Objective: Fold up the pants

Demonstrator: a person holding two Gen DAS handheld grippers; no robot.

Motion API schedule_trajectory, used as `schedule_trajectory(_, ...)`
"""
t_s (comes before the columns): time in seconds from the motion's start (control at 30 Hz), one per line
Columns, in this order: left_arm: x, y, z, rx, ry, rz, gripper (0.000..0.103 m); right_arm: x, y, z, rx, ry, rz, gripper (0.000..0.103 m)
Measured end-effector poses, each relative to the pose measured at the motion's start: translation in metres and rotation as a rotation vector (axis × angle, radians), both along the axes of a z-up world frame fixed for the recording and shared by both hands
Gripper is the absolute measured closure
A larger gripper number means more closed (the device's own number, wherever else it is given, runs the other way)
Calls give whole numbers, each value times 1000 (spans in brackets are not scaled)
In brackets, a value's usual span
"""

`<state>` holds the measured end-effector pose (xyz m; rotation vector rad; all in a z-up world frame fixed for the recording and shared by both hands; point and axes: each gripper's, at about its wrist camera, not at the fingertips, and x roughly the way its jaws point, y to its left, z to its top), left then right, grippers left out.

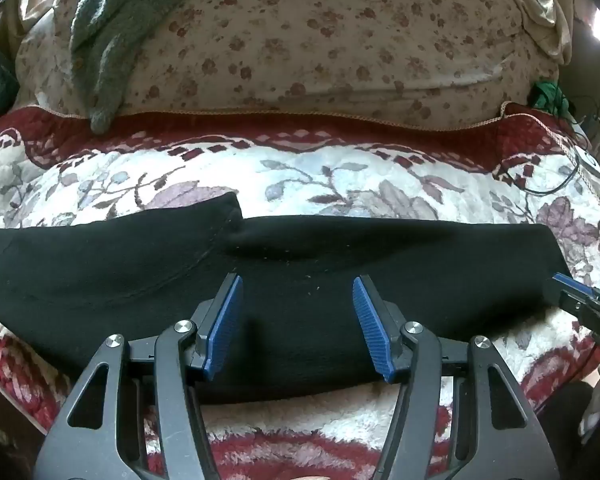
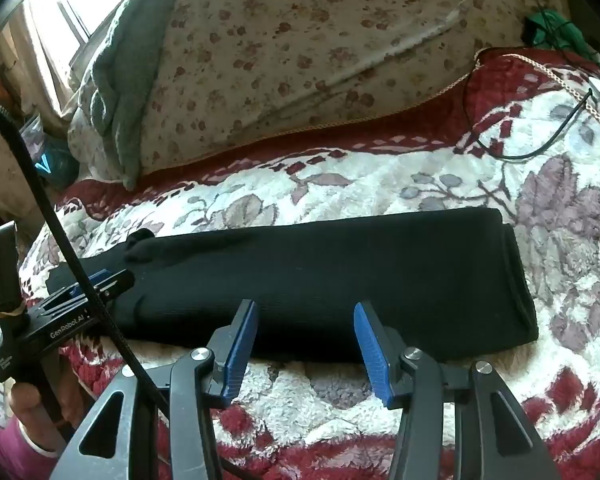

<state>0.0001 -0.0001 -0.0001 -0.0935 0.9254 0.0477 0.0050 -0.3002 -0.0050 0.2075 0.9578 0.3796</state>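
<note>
The black knitted pants [image 1: 300, 280] are lying across the fleecy white and red flowered blanket [image 1: 320, 176], already folded lengthwise into one long band, with the legs one over the other. From the right wrist view the far right end [image 2: 512, 280] is showing doubled layers. I judge that the first fold is done and a fold across the length is coming next.

The left gripper [image 1: 298, 320] is hanging over the middle of the band near its front edge, with its blue ribbed pads [image 1: 224, 320] spread wide and holding nothing. The right gripper [image 2: 306, 344] is standing at the front edge further to the right, its jaws also wide apart and empty. Probably both are placed there so that the front edge can be pinched at two places and the cloth lifted evenly.

Behind the blanket a big beige pillow with small brown flowers [image 1: 340, 40] is resting, with a grey-green fluffy cloth [image 1: 104, 40] hanging over it. I am not seeing any box or basket here, so nothing is being kept inside anything.
</note>
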Motion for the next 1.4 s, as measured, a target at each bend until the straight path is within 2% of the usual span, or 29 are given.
schedule_trajectory(0.23, -6, 7, 0, -10, 3, -18, 46, -1, 0, 0, 4, -3, 2, 55)
schedule_trajectory(0.33, -24, 13, 7, 10, -7, -46, 46, -7, -2, 2, 22, 18, 34, 55)
schedule_trajectory(0.43, -52, 41, 6, 16, -4, -35, 46, -11, 3, -3, 89, 75, 110, 54)
schedule_trajectory(0.53, -76, 75, 2, 42, 21, 41, 46, -12, 9, -13, 190, 144, 145, 54)
schedule_trajectory(0.6, -90, 107, 1, 2, 20, 120, 46, -9, 12, -21, 278, 194, 149, 54)
schedule_trajectory(0.7, -98, 141, 3, -16, -14, 223, 46, -1, 14, -28, 389, 238, 129, 50)
schedule_trajectory(0.83, -87, 169, 0, -72, -26, 279, 46, 14, 20, -35, 434, 278, 101, 49)
schedule_trajectory(0.97, -73, 184, -1, -121, -43, 310, 46, 31, 23, -46, 546, 324, 68, 49)
schedule_trajectory(1.0, -70, 188, -1, -126, -45, 316, 46, 33, 24, -47, 569, 320, 70, 51)
schedule_trajectory(1.07, -60, 192, -3, -134, -41, 317, 46, 38, 28, -51, 567, 322, 60, 68)
schedule_trajectory(1.17, -49, 194, -1, -117, -42, 326, 46, 48, 35, -47, 537, 272, 66, 79)
schedule_trajectory(1.23, -42, 196, 7, -95, -81, 335, 46, 53, 39, -36, 528, 217, 85, 81)
schedule_trajectory(1.33, -27, 203, 18, -108, -130, 335, 46, 64, 42, -24, 526, 161, 110, 83)
schedule_trajectory(1.4, -12, 205, 21, -91, -134, 327, 46, 76, 44, -20, 516, 143, 117, 84)
